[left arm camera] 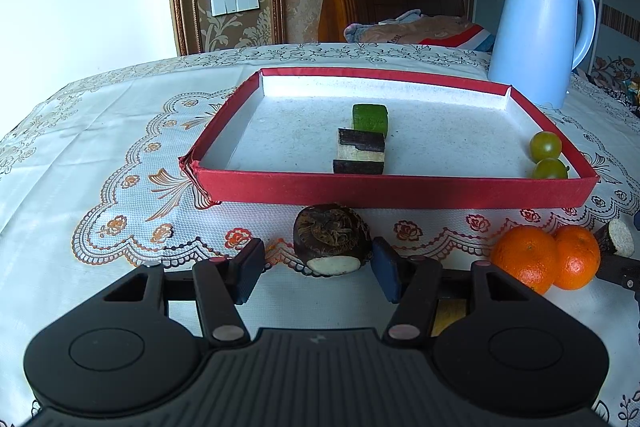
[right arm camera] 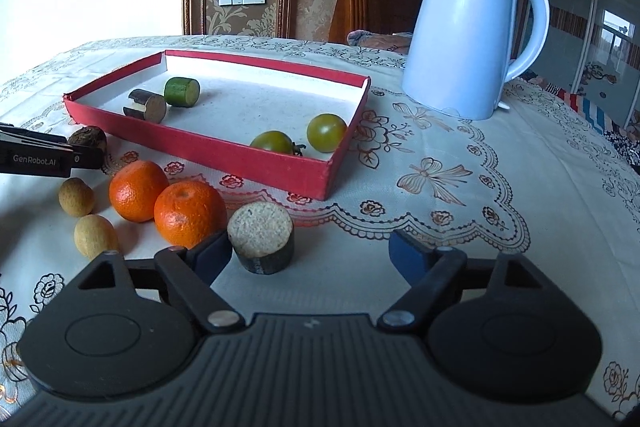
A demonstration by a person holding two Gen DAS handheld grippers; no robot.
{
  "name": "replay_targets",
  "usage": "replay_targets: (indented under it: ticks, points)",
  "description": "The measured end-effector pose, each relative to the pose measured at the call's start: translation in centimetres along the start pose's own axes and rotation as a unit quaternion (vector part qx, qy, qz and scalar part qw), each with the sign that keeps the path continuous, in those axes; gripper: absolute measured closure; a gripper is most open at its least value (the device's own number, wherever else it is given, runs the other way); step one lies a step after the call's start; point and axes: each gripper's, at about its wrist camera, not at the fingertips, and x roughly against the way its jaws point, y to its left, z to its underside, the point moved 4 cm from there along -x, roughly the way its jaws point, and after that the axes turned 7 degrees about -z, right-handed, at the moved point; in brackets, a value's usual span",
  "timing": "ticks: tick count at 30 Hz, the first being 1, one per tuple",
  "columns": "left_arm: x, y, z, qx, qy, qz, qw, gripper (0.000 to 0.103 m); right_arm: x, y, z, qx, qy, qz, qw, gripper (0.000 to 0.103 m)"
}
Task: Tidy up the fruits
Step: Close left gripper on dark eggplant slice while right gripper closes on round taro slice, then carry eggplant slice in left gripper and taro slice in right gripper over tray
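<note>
A red tray [left arm camera: 396, 189] sits on a table with a lacy white cloth [left arm camera: 100, 155]. Inside the tray are 4 things: a green chunk [left arm camera: 370, 118] near the middle, a dark and pale chunk [left arm camera: 360, 151] just in front of it, and 2 green tomatoes [right arm camera: 298, 137] in the tray's near right corner. Just outside the tray's front wall sits a round brown fruit [left arm camera: 330, 243]. The left gripper [left arm camera: 316, 269] has its jaws apart around this fruit, with a gap on the left side, so it is not squeezing it. To the right of the tray's front wall lie 2 oranges [right arm camera: 168, 205], touching each other, and 2 small tan fruits [right arm camera: 86, 215] beside them. The right gripper [right arm camera: 310, 255] has its jaws wide apart around a short dark-skinned chunk with a pale top [right arm camera: 262, 239]; the left finger is touching or almost touching it, the right one is well apart. A pale blue kettle [right arm camera: 468, 39] stands behind the tray on the right.
</note>
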Motion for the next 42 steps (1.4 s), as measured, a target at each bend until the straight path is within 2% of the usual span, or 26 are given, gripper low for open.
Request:
replay_targets:
  ticks: [5, 7, 9, 10, 15, 18, 20, 23, 24, 42]
  points:
    - [0.0, 0.0, 0.0, 0.0, 0.0, 0.0, 1.0, 0.045, -0.4, 0.1, -0.3, -0.003, 0.003, -0.001, 1.0, 0.022]
    - [0.0, 0.0, 0.0, 0.0, 0.0, 0.0, 1.0, 0.045, -0.7, 0.1, -0.2, -0.002, 0.009, -0.008, 1.0, 0.035]
    - [0.0, 0.0, 0.0, 0.0, 0.0, 0.0, 1.0, 0.045, -0.8, 0.2, -0.2, -0.001, 0.011, -0.015, 1.0, 0.039]
    - [0.0, 0.0, 0.0, 0.0, 0.0, 0.0, 1.0, 0.045, -0.7, 0.3, -0.2, 0.0, 0.009, -0.018, 1.0, 0.045]
    - [0.0, 0.0, 0.0, 0.0, 0.0, 0.0, 1.0, 0.046, -0.7, 0.6, -0.1, 0.007, 0.007, -0.02, 1.0, 0.052]
    - [0.0, 0.0, 0.0, -0.002, -0.002, 0.002, 1.0, 0.046, -0.6, 0.7, -0.1, 0.009, 0.005, -0.022, 1.0, 0.062]
    - [0.1, 0.0, 0.0, -0.002, -0.003, 0.003, 1.0, 0.049, -0.6, 0.8, -0.1, 0.014, 0.004, -0.021, 1.0, 0.066]
    - [0.3, -0.3, 0.1, -0.01, -0.007, 0.01, 0.9999, 0.06, -0.6, 0.8, -0.1, 0.015, 0.002, -0.017, 1.0, 0.073]
    - [0.5, -0.4, 0.1, -0.014, -0.009, 0.011, 0.9998, 0.063, -0.6, 0.8, -0.1, 0.014, 0.002, -0.016, 1.0, 0.073]
    - [1.8, 0.5, -0.2, 0.012, -0.038, 0.014, 0.9991, 0.063, 0.8, -0.7, -0.3, -0.026, -0.038, -0.002, 0.999, 0.073]
